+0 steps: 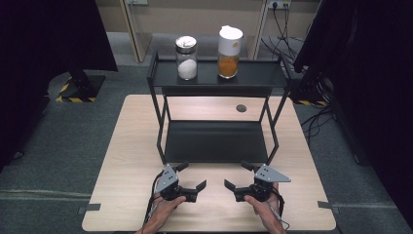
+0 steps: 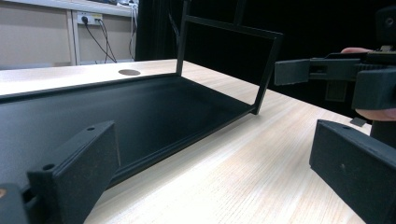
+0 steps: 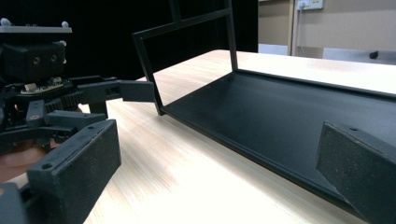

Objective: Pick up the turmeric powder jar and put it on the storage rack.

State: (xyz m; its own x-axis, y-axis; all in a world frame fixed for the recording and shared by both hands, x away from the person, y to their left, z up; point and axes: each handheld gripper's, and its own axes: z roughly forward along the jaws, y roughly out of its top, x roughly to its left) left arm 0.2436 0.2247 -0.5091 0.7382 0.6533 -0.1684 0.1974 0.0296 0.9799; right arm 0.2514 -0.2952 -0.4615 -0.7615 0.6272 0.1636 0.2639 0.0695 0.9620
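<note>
Jars, salt jar (image 1: pixel 186 58) and spice jar (image 1: pixel 229 46), look rigid, slippery, breakable; I'd grip mid-body. My left gripper (image 1: pixel 192 176) and right gripper (image 1: pixel 237 176) gape wide, empty.

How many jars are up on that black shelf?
2. Both stand on the top tier of the black shelf: the jar of white powder toward the left, and the jar of orange powder, with a white lid, to its right. The lower tier holds none.

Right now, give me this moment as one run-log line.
left gripper: open, empty | right gripper: open, empty | both near table's front edge | white-powder jar, orange-powder jar: upright, top shelf
</note>
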